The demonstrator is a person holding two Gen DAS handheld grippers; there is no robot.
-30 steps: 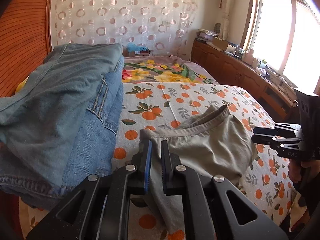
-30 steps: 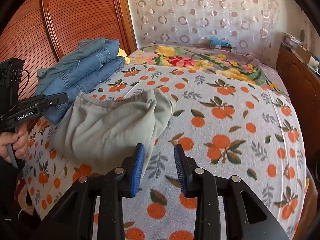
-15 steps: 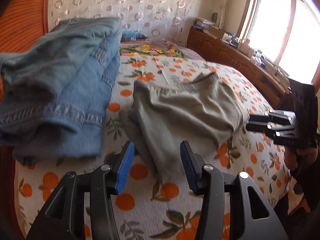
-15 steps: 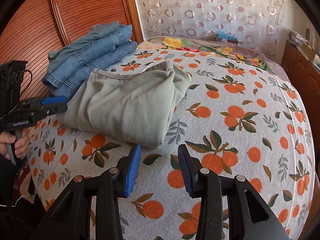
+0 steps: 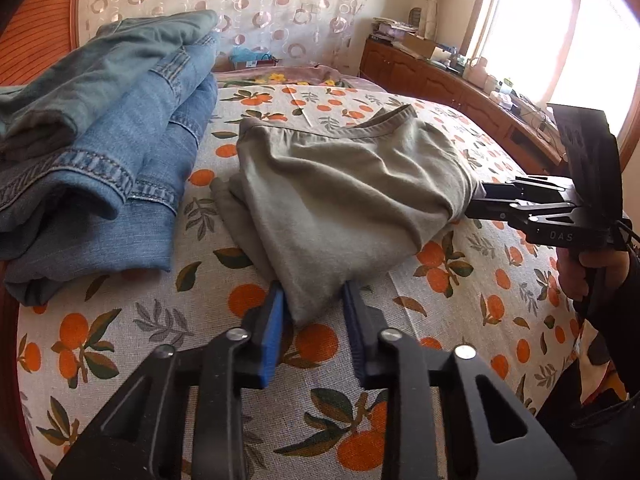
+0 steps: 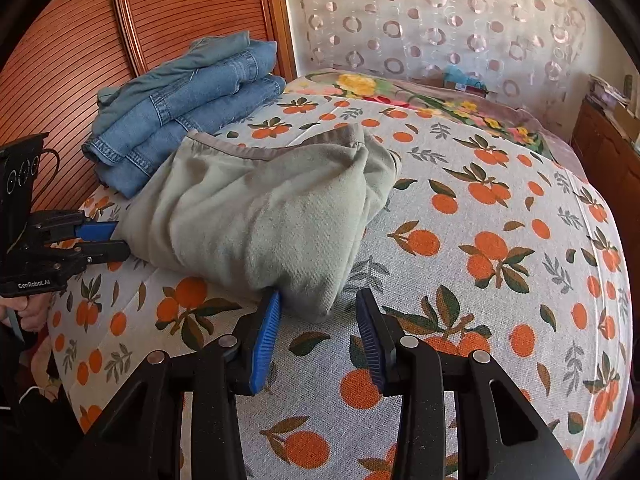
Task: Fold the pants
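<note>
The folded grey-green pants (image 5: 344,196) serve as the landmark here, lying on the orange-print bedspread (image 5: 100,344) near its front edge. Nearest the left wrist camera, the left gripper (image 5: 314,312) has its blue-padded jaws spread apart on either side of the pants' near corner, the cloth lying between the pads (image 5: 272,326) but not pinched. In the right wrist view the right gripper (image 6: 318,322) is likewise open at another near corner of the pants (image 6: 264,216), its left pad touching the folded edge and its right pad standing clear of it. The step in hand looks like taking both near corners, either for one more fold toward the waistband (image 6: 276,148) or to lift the bundle away; which of these I cannot tell. To do it well, each gripper should slide further in, so the pads catch every layer of the stack and not only the top one, then close together and rise evenly, or the inner folds may slip out and sag. Just beside the pants, on the headboard side, sits a stack of folded blue jeans (image 5: 112,152), close but seemingly not touching. Beyond the pants' waistband lie a flowered blanket (image 6: 424,100), then the circle-patterned curtain (image 6: 432,20) and, further right, a wooden sideboard (image 5: 448,84) beneath the window.
</note>
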